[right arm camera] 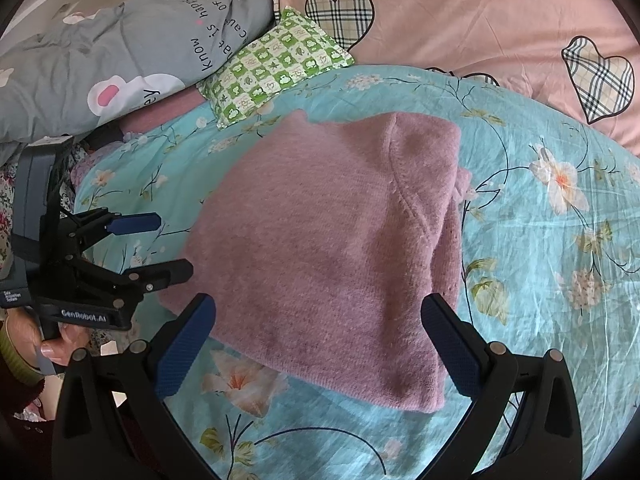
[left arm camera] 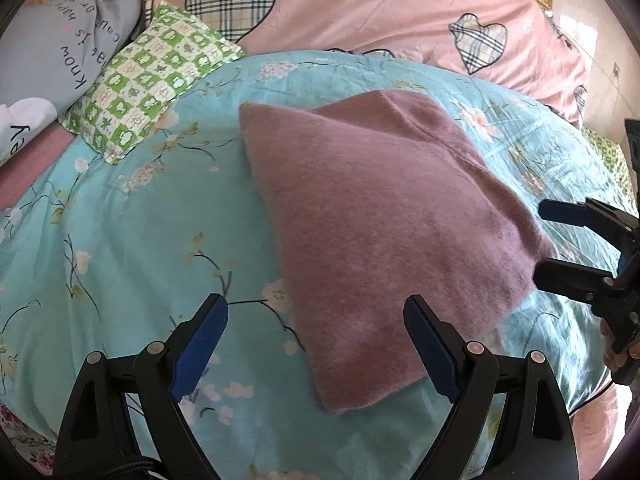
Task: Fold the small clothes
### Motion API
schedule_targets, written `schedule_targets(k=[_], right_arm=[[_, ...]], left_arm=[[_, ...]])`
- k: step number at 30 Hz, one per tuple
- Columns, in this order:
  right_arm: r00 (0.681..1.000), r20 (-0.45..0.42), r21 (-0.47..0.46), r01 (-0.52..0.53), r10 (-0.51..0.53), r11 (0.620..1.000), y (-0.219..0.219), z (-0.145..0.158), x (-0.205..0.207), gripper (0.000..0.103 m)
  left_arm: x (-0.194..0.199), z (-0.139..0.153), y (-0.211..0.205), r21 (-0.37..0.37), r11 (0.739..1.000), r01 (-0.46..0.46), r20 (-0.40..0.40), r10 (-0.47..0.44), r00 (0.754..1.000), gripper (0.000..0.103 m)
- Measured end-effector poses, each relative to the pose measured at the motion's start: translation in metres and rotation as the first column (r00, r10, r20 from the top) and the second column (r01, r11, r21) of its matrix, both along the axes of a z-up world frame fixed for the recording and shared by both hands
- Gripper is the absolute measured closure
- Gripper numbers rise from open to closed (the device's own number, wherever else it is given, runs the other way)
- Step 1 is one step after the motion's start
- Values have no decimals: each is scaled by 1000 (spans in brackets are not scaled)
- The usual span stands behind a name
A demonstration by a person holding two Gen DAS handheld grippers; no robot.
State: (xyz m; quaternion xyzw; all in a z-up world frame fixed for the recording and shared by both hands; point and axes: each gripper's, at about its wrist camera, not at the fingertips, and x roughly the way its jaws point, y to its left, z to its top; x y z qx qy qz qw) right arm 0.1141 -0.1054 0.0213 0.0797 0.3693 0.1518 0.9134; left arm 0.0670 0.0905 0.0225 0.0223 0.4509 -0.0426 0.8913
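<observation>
Nearest the left wrist camera, the left gripper [left arm camera: 316, 320] hangs with jaws spread wide and holding nothing, over the near corner of a folded mauve sweater [left arm camera: 380, 220] lying flat on the turquoise flowered bedsheet [left arm camera: 120, 240]; a green checked pillow [left arm camera: 148, 76] sits beyond it to the left, a pink quilt [left arm camera: 360, 8] with plaid hearts behind, and the right gripper [left arm camera: 548, 240] shows at the right edge, beside the sweater, jaws apart. From the right wrist camera, the right gripper [right arm camera: 320, 320] hovers wide and empty over the sweater's [right arm camera: 320, 240] near edge, the left gripper [right arm camera: 168, 244] jaws apart just left of it, held by a hand [right arm camera: 44, 344], with a grey pillow [right arm camera: 100, 52] behind
</observation>
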Motion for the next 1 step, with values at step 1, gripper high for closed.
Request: schedule_targets(k=[1], right_arm=[[1000,-1,5,2,-2,1000,-1,-1,1,1]], left_arm=[[2,-1,3,3,1000,-12,-11,12,1000,13]])
